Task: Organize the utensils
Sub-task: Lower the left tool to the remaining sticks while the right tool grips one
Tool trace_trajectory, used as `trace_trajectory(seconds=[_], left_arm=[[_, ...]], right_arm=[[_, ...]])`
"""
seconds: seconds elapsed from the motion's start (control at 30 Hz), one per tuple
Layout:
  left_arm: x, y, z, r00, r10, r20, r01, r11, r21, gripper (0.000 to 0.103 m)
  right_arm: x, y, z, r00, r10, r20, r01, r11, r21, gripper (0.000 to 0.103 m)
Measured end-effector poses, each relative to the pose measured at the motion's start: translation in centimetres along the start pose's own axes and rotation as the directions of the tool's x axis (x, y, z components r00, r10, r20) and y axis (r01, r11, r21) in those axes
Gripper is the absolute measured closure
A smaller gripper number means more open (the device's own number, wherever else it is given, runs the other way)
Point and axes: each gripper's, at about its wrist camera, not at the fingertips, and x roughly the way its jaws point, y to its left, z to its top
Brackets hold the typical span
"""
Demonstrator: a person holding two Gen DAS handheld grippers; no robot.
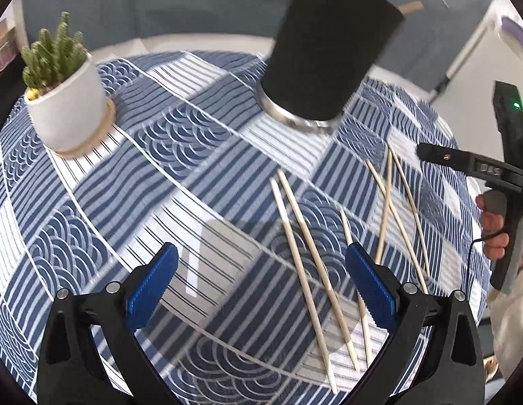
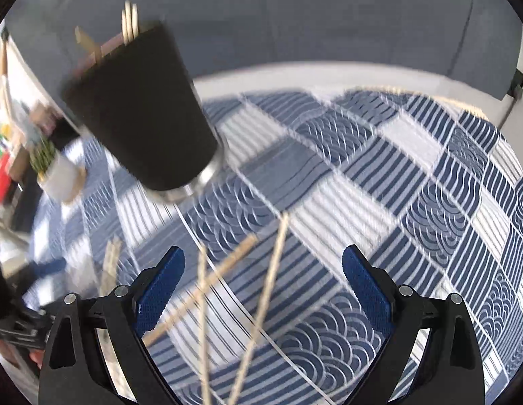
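A black utensil cup [image 1: 328, 47] with a steel base stands on the blue patterned tablecloth [image 1: 153, 182]; wooden sticks poke out of its top. It also shows in the right wrist view [image 2: 140, 108]. Several wooden chopsticks [image 1: 308, 253] lie loose on the cloth. My left gripper [image 1: 261, 280] is open and empty, with the chopsticks by its right finger. My right gripper [image 2: 263, 283] is open and empty above more chopsticks [image 2: 268, 290]; it shows at the right of the left wrist view [image 1: 426, 153].
A small cactus in a white pot [image 1: 67, 101] stands at the cloth's far left, also in the right wrist view [image 2: 57, 172]. A grey sofa [image 2: 328, 17] lies behind the table. Clutter sits off the table's left side [image 2: 5, 155].
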Motion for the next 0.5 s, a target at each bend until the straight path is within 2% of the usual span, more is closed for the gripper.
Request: trace_trajectory(seconds=[0.17, 0.3, 0.5], left_arm=[[0.9, -0.3, -1.1, 0.999, 0.027, -0.044, -0.027, 0.999, 0.017, 0.006], [0.9, -0.1, -1.3, 0.998, 0.045, -0.045, -0.044, 0.999, 0.026, 0.006], [1.5, -0.6, -1.1, 0.992, 0.115, -0.058, -0.111, 0.992, 0.067, 0.006]], right_arm=[[1.0, -0.5, -2.1, 0.998, -0.038, -0.048, 0.038, 0.999, -0.008, 0.013], [1.3, -0.6, -3.0, 0.996, -0.054, -0.073, 0.054, 0.998, -0.013, 0.013], [2.6, -0.6, -3.3, 0.986, -0.107, -0.128, 0.105, 0.994, -0.022, 0.013]])
